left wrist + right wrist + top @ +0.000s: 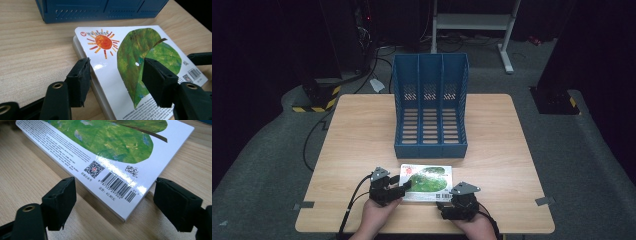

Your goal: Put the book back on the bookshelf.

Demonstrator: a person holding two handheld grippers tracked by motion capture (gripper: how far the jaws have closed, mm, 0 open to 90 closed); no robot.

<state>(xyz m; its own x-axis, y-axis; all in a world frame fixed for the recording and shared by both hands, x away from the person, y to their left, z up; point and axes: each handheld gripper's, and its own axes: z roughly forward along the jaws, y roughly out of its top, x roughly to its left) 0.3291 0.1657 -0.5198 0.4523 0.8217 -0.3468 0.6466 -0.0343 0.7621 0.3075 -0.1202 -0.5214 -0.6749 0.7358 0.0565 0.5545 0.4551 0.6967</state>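
A white picture book with a green leaf and an orange sun on its cover lies flat near the table's front edge. My left gripper is at the book's left end and is open. In the left gripper view the gripper has one jaw over the cover and the other beside the book's edge, neither pressing. My right gripper is at the near right corner, also open. Seen from the right gripper view, this gripper has a jaw on each side of the barcode corner of the book, apart from it.
A blue three-slot file rack stands in the middle of the wooden table, just behind the book; its front wall shows in the left gripper view. Cables trail off the front left. A white shelf frame stands on the floor beyond.
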